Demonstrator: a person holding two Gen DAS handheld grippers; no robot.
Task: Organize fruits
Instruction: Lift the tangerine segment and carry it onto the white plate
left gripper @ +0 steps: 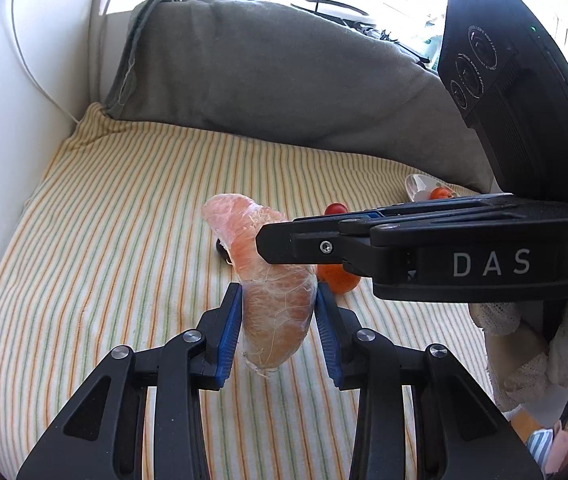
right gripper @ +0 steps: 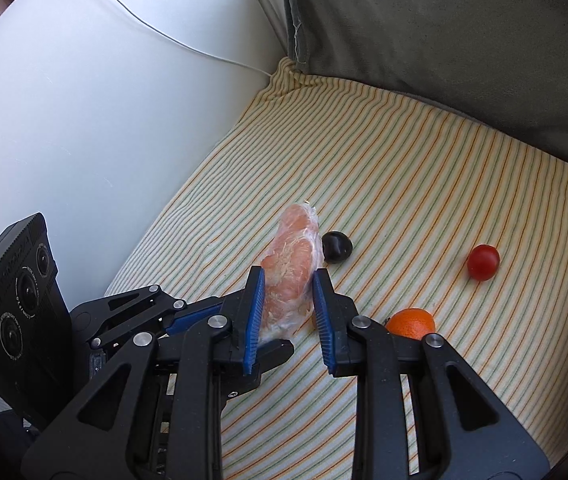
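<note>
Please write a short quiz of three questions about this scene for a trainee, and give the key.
1. True or false: only the left gripper clamps the peeled citrus segment.
2. The right gripper is: A open above a tomato; B shut on the segment; C shut on an orange.
3. Fill in: ___ fruits lie loose on the striped cloth.

Key: 1 false, both clamp it. 2 B. 3 three: dark fruit, red tomato, small orange.

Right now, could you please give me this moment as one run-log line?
left gripper: shut on peeled orange citrus segment | right gripper: shut on same segment | segment: above striped cloth | small orange fruit: on cloth
</note>
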